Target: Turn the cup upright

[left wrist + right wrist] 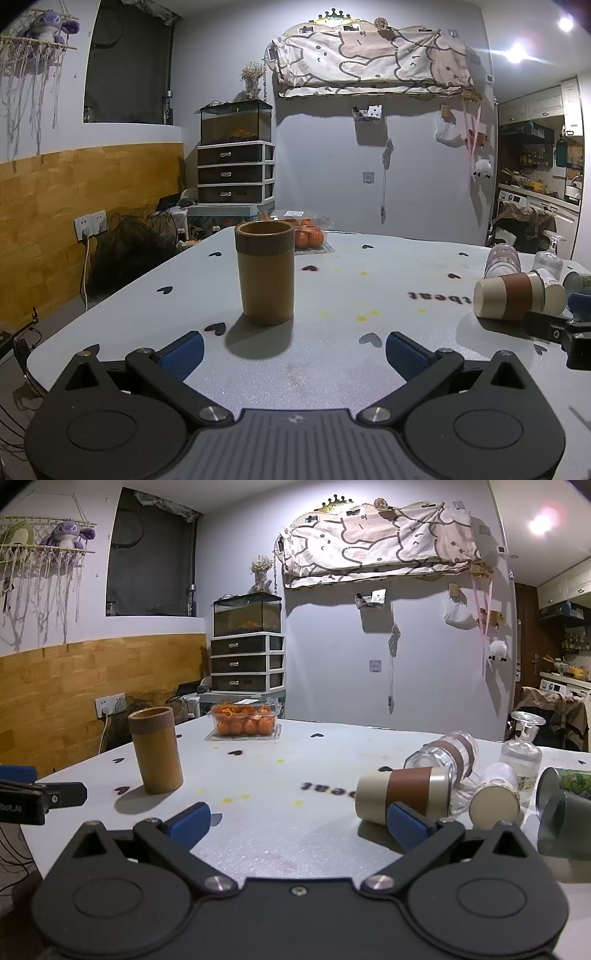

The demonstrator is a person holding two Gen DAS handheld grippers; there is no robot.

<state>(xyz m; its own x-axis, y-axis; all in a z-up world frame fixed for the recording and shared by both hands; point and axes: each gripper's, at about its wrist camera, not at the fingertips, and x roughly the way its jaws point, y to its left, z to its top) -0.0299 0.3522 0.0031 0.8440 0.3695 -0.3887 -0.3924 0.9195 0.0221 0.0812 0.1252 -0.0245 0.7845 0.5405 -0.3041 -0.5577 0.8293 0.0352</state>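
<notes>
A tall tan bamboo cup (265, 272) stands upright on the white table (332, 369), just ahead of my open, empty left gripper (294, 352); it also shows in the right wrist view (156, 750) at the left. A cream cup with a brown sleeve (404, 793) lies on its side at the right, also in the left wrist view (517, 297). My right gripper (299, 821) is open and empty, its right finger (408, 825) just in front of that lying cup.
Several other cups lie on their sides at the right: a clear ribbed one (448, 755), a small white one (495, 799), a grey one (563, 829). A glass bottle (521, 749) stands behind them. A clear box of oranges (243, 722) sits at the far side.
</notes>
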